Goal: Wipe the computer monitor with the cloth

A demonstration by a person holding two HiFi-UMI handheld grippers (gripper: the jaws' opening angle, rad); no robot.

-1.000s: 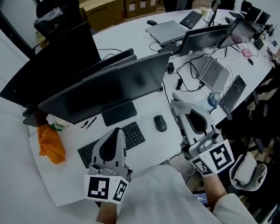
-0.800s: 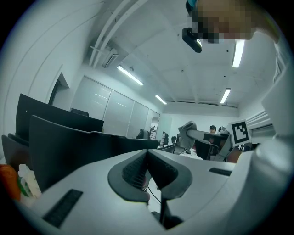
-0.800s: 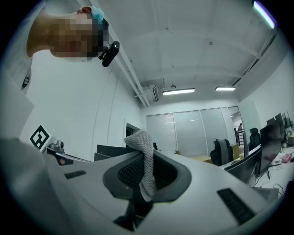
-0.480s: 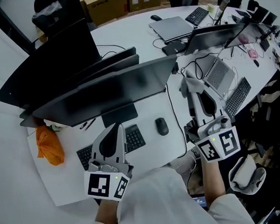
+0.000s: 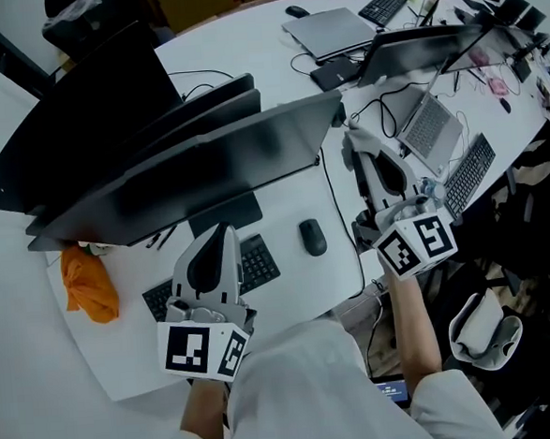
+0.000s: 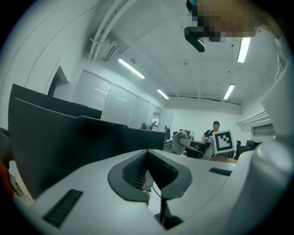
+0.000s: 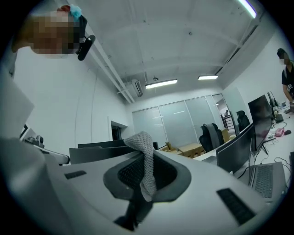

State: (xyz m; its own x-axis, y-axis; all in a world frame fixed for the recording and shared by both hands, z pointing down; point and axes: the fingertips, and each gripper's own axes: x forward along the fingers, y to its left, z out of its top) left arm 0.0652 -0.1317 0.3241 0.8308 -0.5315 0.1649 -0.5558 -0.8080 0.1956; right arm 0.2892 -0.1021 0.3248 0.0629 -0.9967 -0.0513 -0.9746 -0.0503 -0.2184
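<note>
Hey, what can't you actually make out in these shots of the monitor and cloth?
Monitor screen: head view sees it at a steep slant, so any smudges don't show.
Keyboard: its middle sits behind the left gripper in the head view.
Cloth: right gripper view shows only a strip pinched in the right gripper; the rest is hidden past its jaws.

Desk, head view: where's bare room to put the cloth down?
Bare desk between mouse, keyboard and the front edge; also the front-left corner in front of the orange bundle. Crowded: laptop and second keyboard right of the monitor.
</note>
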